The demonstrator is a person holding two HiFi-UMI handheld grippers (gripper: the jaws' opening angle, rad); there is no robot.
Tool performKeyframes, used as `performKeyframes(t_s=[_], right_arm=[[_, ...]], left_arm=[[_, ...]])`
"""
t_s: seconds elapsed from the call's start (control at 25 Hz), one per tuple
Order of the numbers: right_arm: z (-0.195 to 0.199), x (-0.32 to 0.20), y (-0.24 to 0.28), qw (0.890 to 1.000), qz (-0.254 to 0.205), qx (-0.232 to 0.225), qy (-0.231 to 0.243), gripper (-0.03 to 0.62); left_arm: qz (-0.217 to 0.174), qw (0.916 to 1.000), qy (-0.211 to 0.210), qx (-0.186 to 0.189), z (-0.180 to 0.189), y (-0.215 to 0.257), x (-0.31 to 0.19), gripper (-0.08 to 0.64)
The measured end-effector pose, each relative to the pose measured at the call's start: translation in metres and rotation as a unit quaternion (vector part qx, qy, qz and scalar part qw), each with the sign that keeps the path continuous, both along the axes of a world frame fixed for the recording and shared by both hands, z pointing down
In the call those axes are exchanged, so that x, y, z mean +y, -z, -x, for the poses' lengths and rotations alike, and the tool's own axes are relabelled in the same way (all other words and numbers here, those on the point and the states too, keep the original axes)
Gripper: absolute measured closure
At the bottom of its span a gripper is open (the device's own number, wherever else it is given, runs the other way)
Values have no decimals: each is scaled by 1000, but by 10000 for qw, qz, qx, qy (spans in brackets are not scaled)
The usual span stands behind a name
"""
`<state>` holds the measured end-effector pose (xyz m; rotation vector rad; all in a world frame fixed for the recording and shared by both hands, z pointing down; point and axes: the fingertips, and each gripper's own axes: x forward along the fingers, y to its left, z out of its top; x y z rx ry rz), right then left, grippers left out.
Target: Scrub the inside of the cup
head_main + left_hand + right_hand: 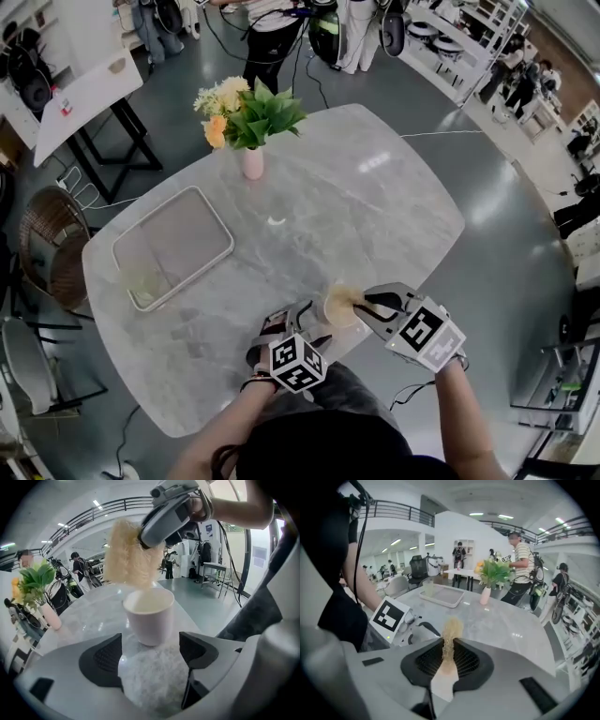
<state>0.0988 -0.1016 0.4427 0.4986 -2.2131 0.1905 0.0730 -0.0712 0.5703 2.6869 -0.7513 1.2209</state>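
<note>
A white cup (337, 307) stands upright on the marble table (375, 197) close to its near edge. In the left gripper view the cup (149, 616) sits just beyond the tips of my left gripper (150, 656), which is open and apart from the cup. My right gripper (377, 305) is shut on a tan fibrous scrubber (129, 555) and holds it right over the cup's mouth, with its lower edge at the rim. In the right gripper view the scrubber (449, 637) sticks out between the pads of that gripper (447, 660). The cup's inside is mostly hidden.
A white tray (173, 246) lies at the left of the table with a clear glass (141, 283) on its near corner. A pink vase of flowers (247, 127) stands at the far side. People and desks are around the room.
</note>
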Motion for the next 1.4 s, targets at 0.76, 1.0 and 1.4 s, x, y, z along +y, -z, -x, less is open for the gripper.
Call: performKeyframes(t_s=[0.76,1.0,1.4], right_arm=[[-20,73,11,9560,-669,-1570,-2388,532],[-11,97,5,9491,-742,-1708,-2542,532],[-1,120,21,9544,-928,-1795,-2197,532]], left_arm=[[336,9666,915,2371,16,81,29,546],[322,9695,724,2321,11,86,49,546],[107,9665,1036,2346,16,107,61,546]])
